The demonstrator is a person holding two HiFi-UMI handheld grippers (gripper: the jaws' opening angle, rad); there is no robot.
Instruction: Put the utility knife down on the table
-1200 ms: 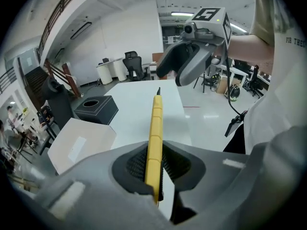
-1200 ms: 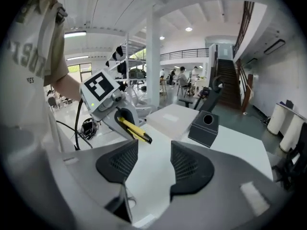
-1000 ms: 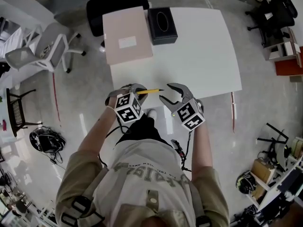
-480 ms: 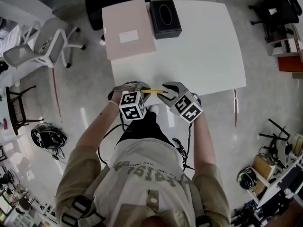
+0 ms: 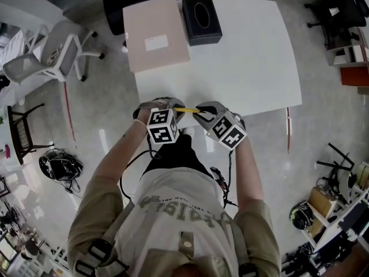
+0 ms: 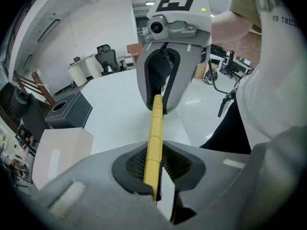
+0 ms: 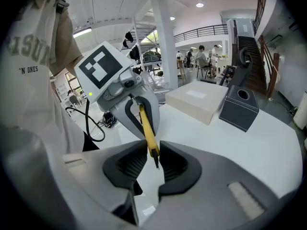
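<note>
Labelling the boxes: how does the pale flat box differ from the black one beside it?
The pale box is larger and flatter; the black box is smaller and taller. The pale box's top is closed, with a white label; the black box's top has an oval opening. Both sit side by side at the far end of the table.

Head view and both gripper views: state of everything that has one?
utility knife: in the air by the table's near edge, bridging both grippers, not set down.
left gripper: jaws shut on the knife's yellow handle.
right gripper: jaws shut on the knife's dark-tipped end.
flat box: closed, lying on the table.
tissue box: upright on the table.
</note>
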